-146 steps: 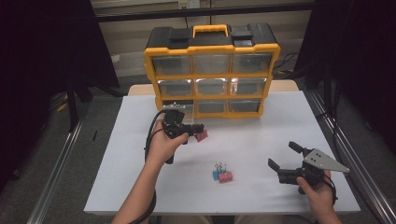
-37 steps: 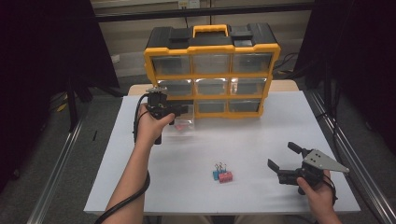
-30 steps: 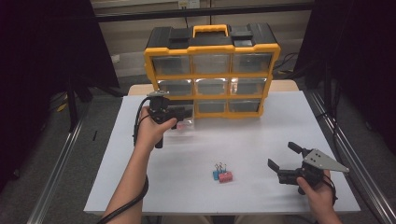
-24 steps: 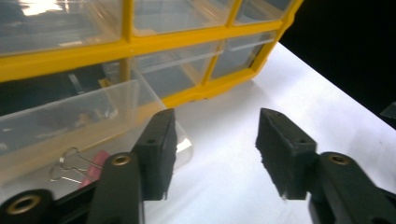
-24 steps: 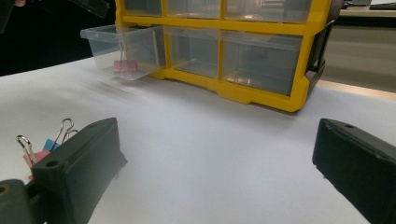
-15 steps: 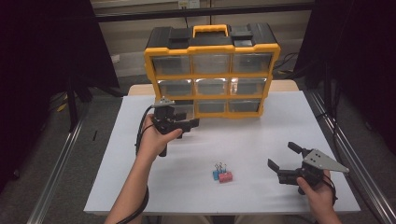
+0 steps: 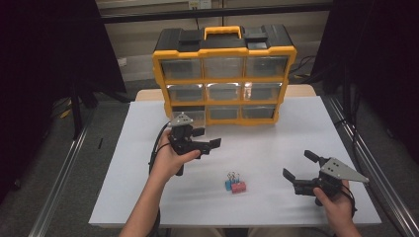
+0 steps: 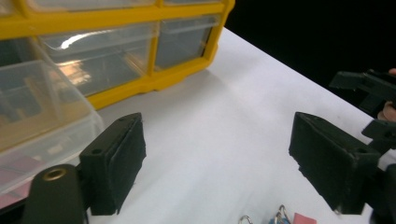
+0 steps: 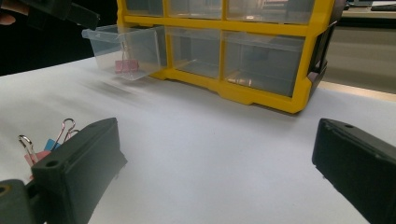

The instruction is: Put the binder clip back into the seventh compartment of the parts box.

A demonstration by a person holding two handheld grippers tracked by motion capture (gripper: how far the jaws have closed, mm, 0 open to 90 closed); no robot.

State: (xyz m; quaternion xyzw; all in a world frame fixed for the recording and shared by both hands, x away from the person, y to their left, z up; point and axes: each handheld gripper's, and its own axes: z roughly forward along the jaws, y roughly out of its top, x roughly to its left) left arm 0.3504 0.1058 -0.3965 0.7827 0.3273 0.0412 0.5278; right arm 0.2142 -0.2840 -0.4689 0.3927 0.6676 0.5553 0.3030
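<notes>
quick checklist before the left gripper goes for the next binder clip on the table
1. Left gripper empty: ok. Its jaws have just been opening, and nothing sits between them in the left gripper view.
2. Bottom left drawer pulled out: ok. It stands out from the yellow organizer.
3. Pink clip inside that drawer: ok, seen through its clear wall.
4. Binder clips on the table free to pick: ok. A blue and a red one lie together on the white table, touching no gripper.
5. Right gripper out of the way: ok, open and off to the clips' right.
6. Clip handles upright for gripping: cannot tell.
</notes>
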